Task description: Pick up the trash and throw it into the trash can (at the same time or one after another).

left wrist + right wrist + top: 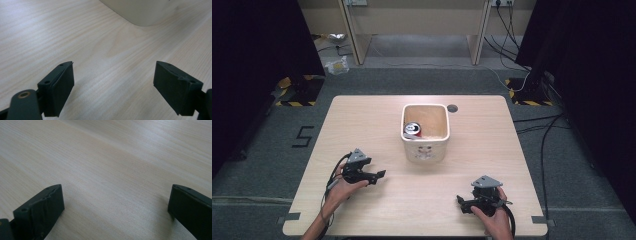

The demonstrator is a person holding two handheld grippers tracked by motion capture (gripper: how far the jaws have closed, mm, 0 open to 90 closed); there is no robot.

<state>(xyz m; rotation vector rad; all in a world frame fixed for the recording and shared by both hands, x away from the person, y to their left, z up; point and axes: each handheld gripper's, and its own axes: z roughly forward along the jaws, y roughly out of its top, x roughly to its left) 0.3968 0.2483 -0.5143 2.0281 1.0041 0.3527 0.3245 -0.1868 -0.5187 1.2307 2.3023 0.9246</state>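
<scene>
so your left tongs (381,174) and right tongs (459,200) rest released on the tabletop (362,125); the can (413,129) lies in the bin (426,150), likely nothing left.

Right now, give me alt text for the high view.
A cream bin stands mid-table with a red can inside. Nearer the person, the left tongs and right tongs sit low over the wooden table, both empty.

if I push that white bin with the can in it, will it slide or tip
The white bin looks wide and squat on smooth wood, so it would probably slide rather than tip. The can lies against one inner wall and may roll or rattle.
</scene>
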